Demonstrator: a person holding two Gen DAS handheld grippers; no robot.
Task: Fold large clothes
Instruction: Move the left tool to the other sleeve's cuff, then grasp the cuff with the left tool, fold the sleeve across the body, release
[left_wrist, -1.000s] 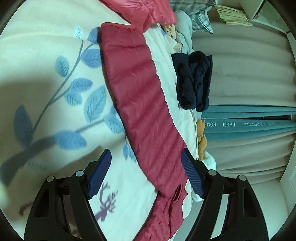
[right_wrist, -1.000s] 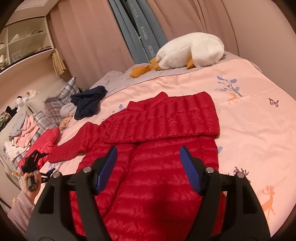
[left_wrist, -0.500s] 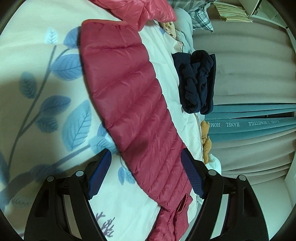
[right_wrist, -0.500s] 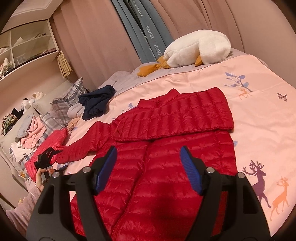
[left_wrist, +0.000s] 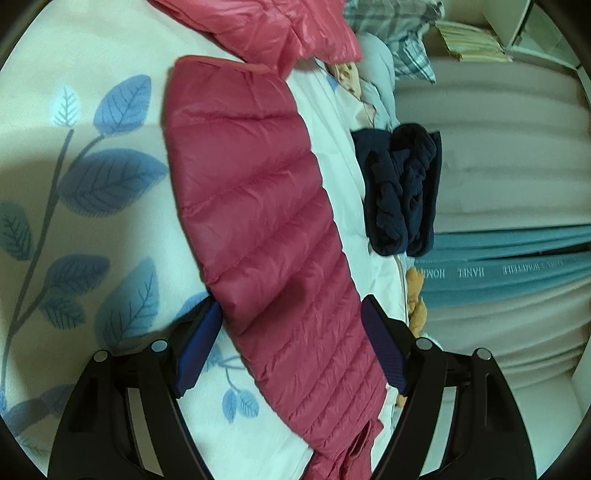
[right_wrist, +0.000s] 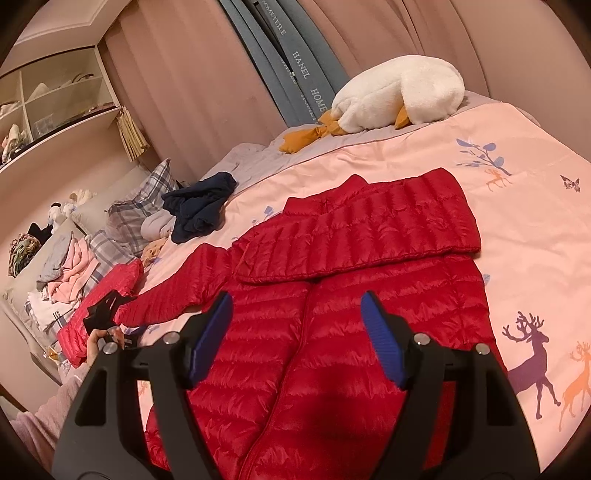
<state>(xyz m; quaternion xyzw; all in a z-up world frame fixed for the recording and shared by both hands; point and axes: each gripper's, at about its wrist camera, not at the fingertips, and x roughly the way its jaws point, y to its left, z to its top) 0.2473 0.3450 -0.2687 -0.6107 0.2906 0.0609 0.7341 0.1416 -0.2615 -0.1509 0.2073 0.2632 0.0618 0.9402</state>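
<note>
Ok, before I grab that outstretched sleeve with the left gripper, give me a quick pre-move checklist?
1. Left gripper open: ok.
2. Outstretched sleeve of the red quilted puffer jacket between the left jaws: ok.
3. Other sleeve already folded across the chest: ok.
4. Right gripper open, holding nothing: ok.
5. Crumpled navy garment apart from the sleeve: ok.
6. Jaws touching fabric: cannot tell.

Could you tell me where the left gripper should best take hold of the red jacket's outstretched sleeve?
Probably near the cuff of the sleeve, which lies flat and straight. The open left gripper already straddles it, so close across its width from above.
</note>
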